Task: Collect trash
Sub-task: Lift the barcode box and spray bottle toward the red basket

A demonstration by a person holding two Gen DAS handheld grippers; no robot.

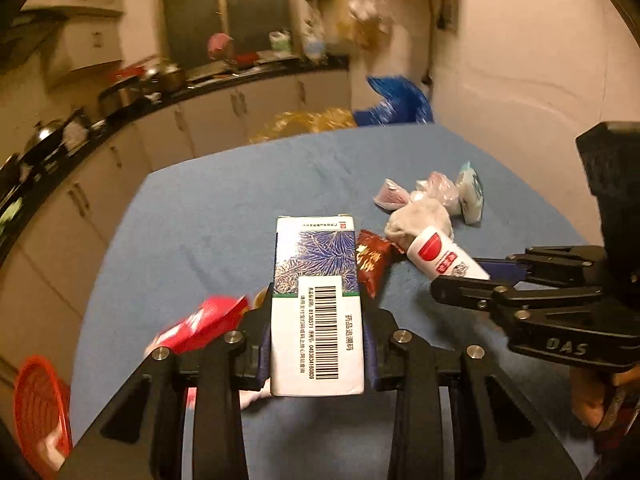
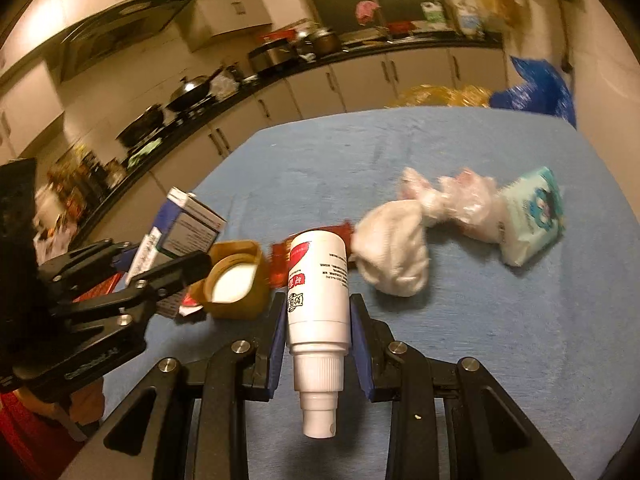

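My left gripper (image 1: 318, 344) is shut on a white and blue medicine box (image 1: 316, 304) with a barcode, held above the blue table (image 1: 224, 208). My right gripper (image 2: 319, 328) is shut on a white spray bottle (image 2: 318, 304) with a red label; it also shows in the left wrist view (image 1: 440, 254). On the table lie a red snack wrapper (image 1: 370, 262), a white crumpled bag (image 2: 392, 258), a clear plastic bag (image 2: 464, 200), a tissue pack (image 2: 532, 216) and a brown cup with white lid (image 2: 236, 280). A red carton (image 1: 204, 324) lies under my left gripper.
A red basket (image 1: 40, 412) stands at the lower left beside the table. Yellow (image 1: 304, 122) and blue (image 1: 396, 100) bags sit behind the table's far edge. A kitchen counter with pots (image 2: 192, 92) runs along the left.
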